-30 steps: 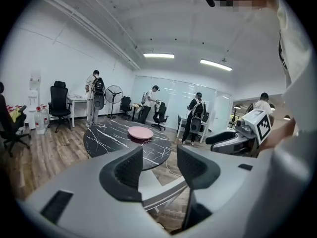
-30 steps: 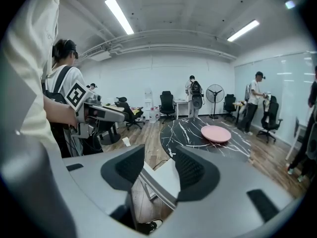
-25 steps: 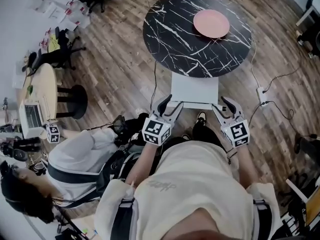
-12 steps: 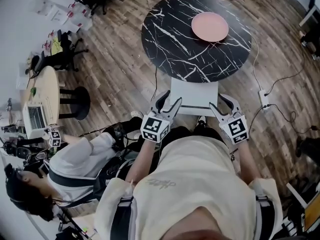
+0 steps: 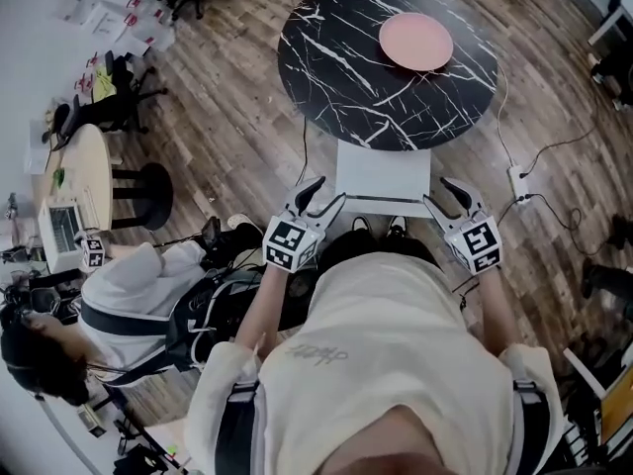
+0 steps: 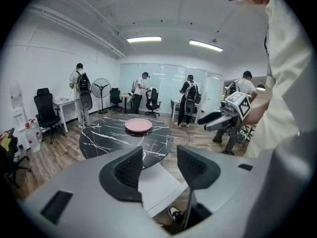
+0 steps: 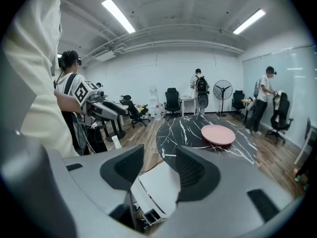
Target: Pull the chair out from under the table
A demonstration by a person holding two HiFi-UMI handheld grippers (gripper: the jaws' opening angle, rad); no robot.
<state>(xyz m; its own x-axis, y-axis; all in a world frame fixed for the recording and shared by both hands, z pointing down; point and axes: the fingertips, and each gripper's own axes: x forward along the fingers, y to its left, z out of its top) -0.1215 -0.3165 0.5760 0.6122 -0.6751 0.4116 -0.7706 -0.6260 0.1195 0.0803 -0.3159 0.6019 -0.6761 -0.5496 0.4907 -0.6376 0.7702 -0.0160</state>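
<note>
- Chair first: the white chair with a flat, square seat (image 5: 384, 171) sits just ahead of your feet, and your two grippers flank its near edge.
- Your left gripper (image 5: 330, 190) has swung outward and rolled a little over the last second. It now sits just beside the near-left corner, with its jaws released and only the seat showing beyond the gap.
- Your right gripper (image 5: 437, 190) keeps its place by the near-right corner, and its jaws are also spread and grasp nothing.
- So you have lined up but not taken hold. As I read it, the pull hasn't begun, and both sets of jaws must close on the seat edge first.
- The seat looks plain, smooth and pale, with a thin straight rim. No backrest shows from above.
- Its far edge is still tucked at the rim of the round black worktop with white marble veins (image 5: 336, 57), just as before.
- Farther on, a round pink plate (image 5: 415, 41) rests on that worktop.
</note>
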